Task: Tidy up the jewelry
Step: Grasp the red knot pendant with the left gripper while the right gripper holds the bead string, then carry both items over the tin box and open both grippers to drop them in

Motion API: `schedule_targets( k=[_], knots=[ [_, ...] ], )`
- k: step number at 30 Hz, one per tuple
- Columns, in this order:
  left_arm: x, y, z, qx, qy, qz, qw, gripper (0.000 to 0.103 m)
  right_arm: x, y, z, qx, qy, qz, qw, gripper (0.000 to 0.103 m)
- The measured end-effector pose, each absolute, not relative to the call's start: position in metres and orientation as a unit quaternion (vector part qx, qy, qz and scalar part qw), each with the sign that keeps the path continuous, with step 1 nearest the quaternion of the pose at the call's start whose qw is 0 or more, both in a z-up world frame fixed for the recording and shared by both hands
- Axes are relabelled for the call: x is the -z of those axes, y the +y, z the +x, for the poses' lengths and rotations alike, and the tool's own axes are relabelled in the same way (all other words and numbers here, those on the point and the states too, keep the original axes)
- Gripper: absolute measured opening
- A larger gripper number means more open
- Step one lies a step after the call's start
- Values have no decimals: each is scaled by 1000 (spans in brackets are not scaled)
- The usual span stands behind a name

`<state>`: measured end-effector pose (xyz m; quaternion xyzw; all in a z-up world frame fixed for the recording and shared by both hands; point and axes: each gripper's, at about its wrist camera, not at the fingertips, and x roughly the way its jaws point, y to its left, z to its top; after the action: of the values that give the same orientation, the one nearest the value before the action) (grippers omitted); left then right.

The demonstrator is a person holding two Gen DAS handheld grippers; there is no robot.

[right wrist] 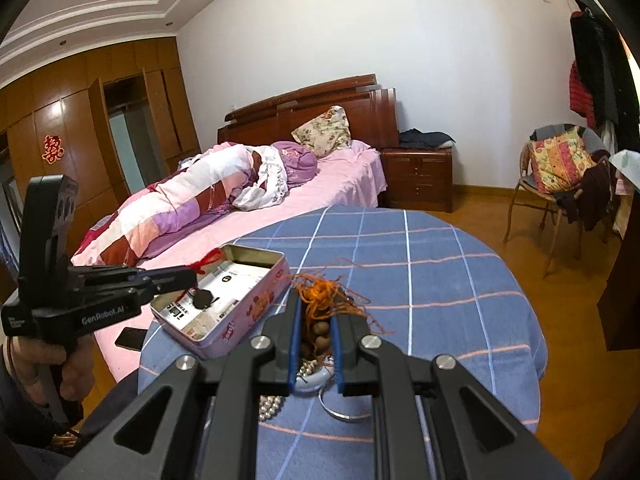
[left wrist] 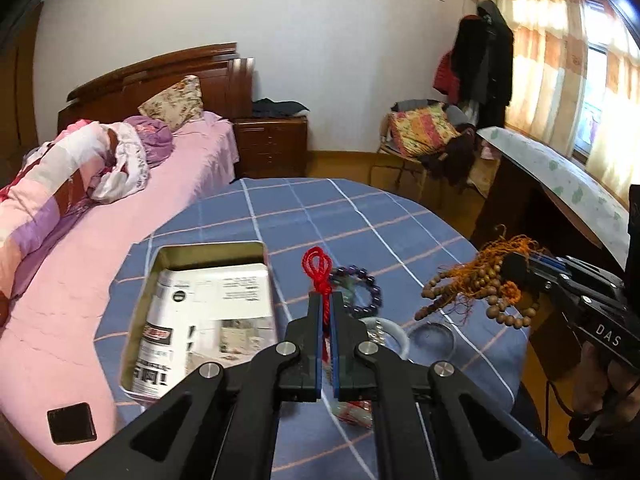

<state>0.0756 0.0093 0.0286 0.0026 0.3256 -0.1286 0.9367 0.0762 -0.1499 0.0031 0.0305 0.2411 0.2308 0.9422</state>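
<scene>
Above the table (left wrist: 360, 216), both hand-held grippers clamp jewelry: L (left wrist: 327, 300) red cord (left wrist: 318, 270), pendant hidden; R (right wrist: 316, 312) wooden beads (left wrist: 480, 292).

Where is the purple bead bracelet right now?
In the left wrist view, the purple bead bracelet lies on the blue checked tablecloth, just right of the red cord and the tin box.

free: far tablecloth (right wrist: 440, 264) | blocked: tin (right wrist: 224, 304) left; bracelets (left wrist: 360, 288) centre

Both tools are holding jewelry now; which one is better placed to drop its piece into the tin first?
Left. The left tool, shut on the red cord, hangs right at the open tin. The right tool, holding the wooden beads, is farther from it over the tablecloth.
</scene>
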Motion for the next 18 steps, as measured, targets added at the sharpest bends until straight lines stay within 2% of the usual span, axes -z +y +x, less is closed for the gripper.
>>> schedule_targets(
  k=[18],
  knots=[
    [-30,78,107,51,312,-39,948,2,-19,-87,103,-282,227,-22,932,15]
  ],
)
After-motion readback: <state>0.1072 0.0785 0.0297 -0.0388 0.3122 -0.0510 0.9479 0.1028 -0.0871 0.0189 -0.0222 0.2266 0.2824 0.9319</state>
